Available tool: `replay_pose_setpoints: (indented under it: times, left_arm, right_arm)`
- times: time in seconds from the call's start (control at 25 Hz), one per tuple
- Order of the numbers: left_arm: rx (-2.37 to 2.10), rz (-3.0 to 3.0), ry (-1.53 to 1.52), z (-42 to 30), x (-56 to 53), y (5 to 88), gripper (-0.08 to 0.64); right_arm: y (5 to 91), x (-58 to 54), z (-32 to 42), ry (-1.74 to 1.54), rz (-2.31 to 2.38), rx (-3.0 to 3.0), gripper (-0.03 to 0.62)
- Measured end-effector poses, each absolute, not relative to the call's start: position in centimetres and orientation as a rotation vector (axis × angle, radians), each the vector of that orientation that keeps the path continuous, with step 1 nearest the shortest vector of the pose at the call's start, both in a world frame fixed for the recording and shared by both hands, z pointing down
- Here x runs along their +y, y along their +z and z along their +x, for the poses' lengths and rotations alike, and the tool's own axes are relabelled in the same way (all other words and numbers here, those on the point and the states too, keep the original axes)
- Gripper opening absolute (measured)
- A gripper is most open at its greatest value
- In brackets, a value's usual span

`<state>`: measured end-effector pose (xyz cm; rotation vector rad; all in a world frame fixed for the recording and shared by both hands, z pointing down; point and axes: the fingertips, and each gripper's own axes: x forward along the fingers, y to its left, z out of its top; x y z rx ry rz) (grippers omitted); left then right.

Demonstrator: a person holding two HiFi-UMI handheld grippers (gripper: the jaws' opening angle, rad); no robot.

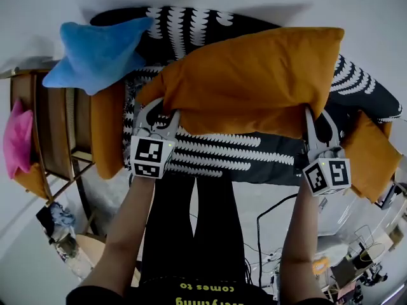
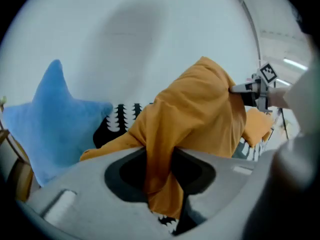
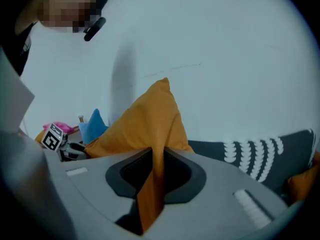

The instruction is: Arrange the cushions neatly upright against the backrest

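Both hands are on the big orange cushion (image 1: 248, 81) here, and it is held up off the seat, stretched wide between the two grippers. The left gripper (image 1: 159, 114) has its fingers pinching a fold of orange fabric at the cushion's lower left corner; in the left gripper view the cloth is squeezed between the dark pads and hangs out below them. The right gripper (image 1: 315, 116) does the same at the lower right corner, fingers nearly together with only a thin pleat of orange fabric clamped between them. The cushion sags a little between the two grips, its top edge up near the pale wall (image 1: 356, 11), its body over the black-and-white patterned sofa (image 1: 216, 151). To the upper left a blue star-shaped cushion (image 1: 95, 53) stands by the sofa's end, apart from the held one. A second orange cushion (image 1: 107, 132) stands on edge along the sofa's left side, against a wooden frame (image 1: 57, 132), and a pink cushion (image 1: 18, 138) sits at the far left of that frame. On the right end of the sofa lies a third orange cushion (image 1: 372, 154), just beside the right gripper's marker cube (image 1: 327, 175). The person's forearms (image 1: 127, 227) reach up from the bottom of the head view, one to each gripper, with dark trousers between them and a tangle of cables (image 1: 273, 234) on the floor to the right
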<state>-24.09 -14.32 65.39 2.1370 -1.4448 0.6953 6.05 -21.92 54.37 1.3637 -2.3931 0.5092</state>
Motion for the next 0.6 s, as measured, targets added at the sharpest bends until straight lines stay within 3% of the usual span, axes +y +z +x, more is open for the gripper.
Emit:
replay_pose_setpoints:
  times: [0.28, 0.6]
  left_arm:
    - [-1.556, 2.248, 0.85, -26.9, -20.6, 62.9, 0.137]
    - [-1.492, 2.298, 0.941, -25.1, -23.1, 65.2, 0.137]
  right_arm:
    - [60.4, -18.7, 6.1, 0.686, 1.477, -2.333, 0.054]
    - [68.8, -19.7, 7.8, 0.743, 1.509, -2.155, 0.046]
